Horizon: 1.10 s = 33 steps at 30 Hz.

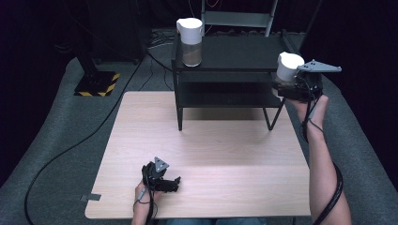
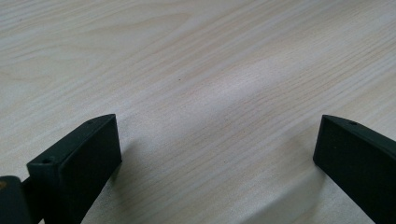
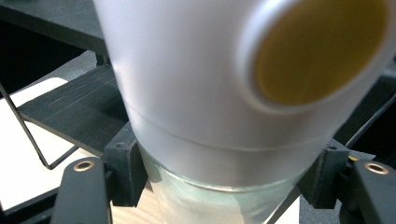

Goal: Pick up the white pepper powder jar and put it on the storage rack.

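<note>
So the right gripper (image 1: 300, 86) has its jaws clamped around a jar with a white lid (image 1: 289, 66), gripping the glass body just under the lid. You can see that up close in the right gripper view, where the jar (image 3: 233, 116) sits squarely between the 2 black pads. It's held in the air at the right end of the black shelf unit (image 1: 225, 70), about level with the shelf's upper deck and just off its right edge.

A 2nd jar (image 1: 190, 42), same white lid, stands upright on the top deck at the shelf's left end.

What matters for the next move, I'd guess: the held jar's long axis is roughly upright, maybe leaning a bit, and the free part of the top deck lies to the left of the gripper. So if it's going up there, it's a short sideways carry in over the edge, keeping the base above the deck. Right hand is obviously the one for it.

The left gripper (image 1: 164, 180) is well in front of the shelf, resting low on the wooden table (image 1: 211, 140), jaws spread apart with nothing between them.
</note>
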Tool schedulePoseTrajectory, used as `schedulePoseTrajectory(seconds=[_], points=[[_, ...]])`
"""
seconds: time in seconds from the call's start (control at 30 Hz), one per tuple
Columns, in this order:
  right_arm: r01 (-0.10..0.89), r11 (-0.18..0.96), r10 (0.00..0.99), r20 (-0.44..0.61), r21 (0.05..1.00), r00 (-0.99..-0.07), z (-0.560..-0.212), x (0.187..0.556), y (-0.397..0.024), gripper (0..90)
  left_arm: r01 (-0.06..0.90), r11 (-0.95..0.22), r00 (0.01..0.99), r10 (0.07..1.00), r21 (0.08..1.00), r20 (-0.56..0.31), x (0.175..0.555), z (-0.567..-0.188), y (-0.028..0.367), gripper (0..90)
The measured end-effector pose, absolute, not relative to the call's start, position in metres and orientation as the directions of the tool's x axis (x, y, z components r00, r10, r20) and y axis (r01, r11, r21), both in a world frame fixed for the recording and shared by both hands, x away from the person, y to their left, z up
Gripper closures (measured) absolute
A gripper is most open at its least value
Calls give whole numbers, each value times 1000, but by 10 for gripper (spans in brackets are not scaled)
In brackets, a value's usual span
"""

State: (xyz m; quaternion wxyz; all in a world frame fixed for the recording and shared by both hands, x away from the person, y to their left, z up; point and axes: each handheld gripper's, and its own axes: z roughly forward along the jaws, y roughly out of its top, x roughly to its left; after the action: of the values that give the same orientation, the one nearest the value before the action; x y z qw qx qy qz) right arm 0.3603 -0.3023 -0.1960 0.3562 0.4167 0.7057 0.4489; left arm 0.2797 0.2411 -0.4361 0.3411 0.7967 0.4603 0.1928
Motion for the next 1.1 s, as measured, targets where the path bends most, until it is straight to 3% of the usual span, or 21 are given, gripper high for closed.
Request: schedulePoseTrajectory(seconds=[1.1], points=[[258, 210, 924, -105, 943, -367, -142, 389, -295, 296, 602, -342, 501, 865, 721, -8, 280, -436, 241, 5]])
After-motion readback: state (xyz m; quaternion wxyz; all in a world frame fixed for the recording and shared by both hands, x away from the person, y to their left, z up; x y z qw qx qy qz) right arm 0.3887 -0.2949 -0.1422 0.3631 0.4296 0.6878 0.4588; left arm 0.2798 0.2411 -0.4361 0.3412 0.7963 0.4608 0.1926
